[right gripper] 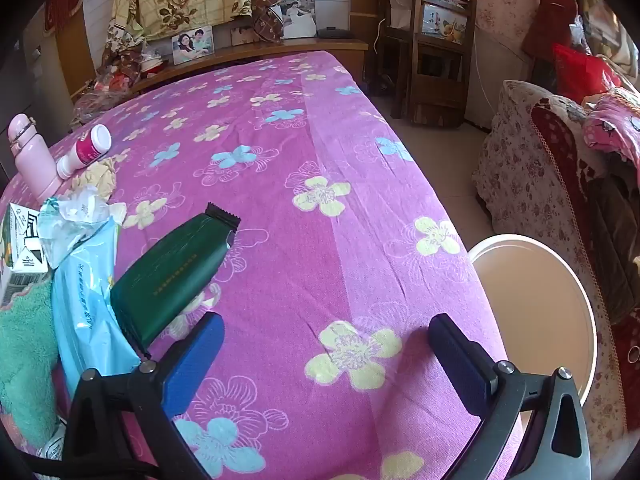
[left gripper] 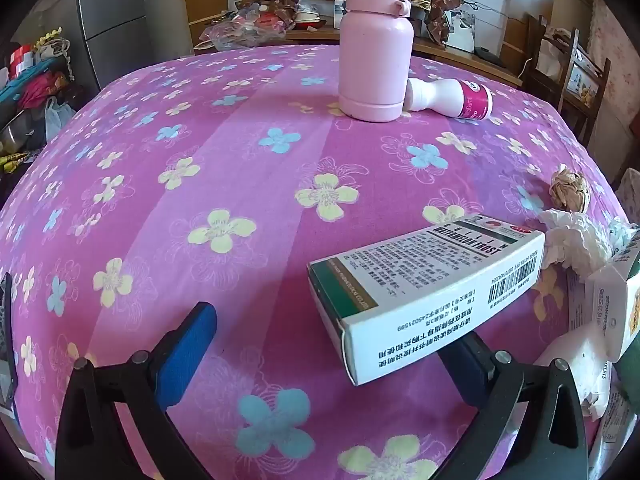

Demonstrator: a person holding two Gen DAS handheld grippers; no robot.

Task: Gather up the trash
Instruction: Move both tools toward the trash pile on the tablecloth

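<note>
My left claw [left gripper: 320, 356] hangs over the flowered pink cloth [left gripper: 224, 168] with its blue pads spread wide, gripping nothing. The white-and-green medicine box [left gripper: 424, 292] lies across the gap, its near end over my right-hand pad — whether it touches that pad I can't quite tell. Just beyond the box's far end sits a wad of white tissue [left gripper: 576, 244], and past that a crumpled brownish ball of paper [left gripper: 570, 192]. Farther back from the box stands a pink bottle [left gripper: 376, 48], upright, with a small white bottle with a magenta label [left gripper: 452, 98] lying on its side against its base.

My right claw [right gripper: 324, 356] is likewise spread, empty, over bare cloth. Beside its left pad lies a dark green pouch [right gripper: 172, 276], with a pale blue wrapper [right gripper: 86, 304] alongside it — crumpled plastic and tissue [right gripper: 76, 216] above that. Off the cloth's edge, right of this claw, stands a round white bin [right gripper: 536, 304].
</note>
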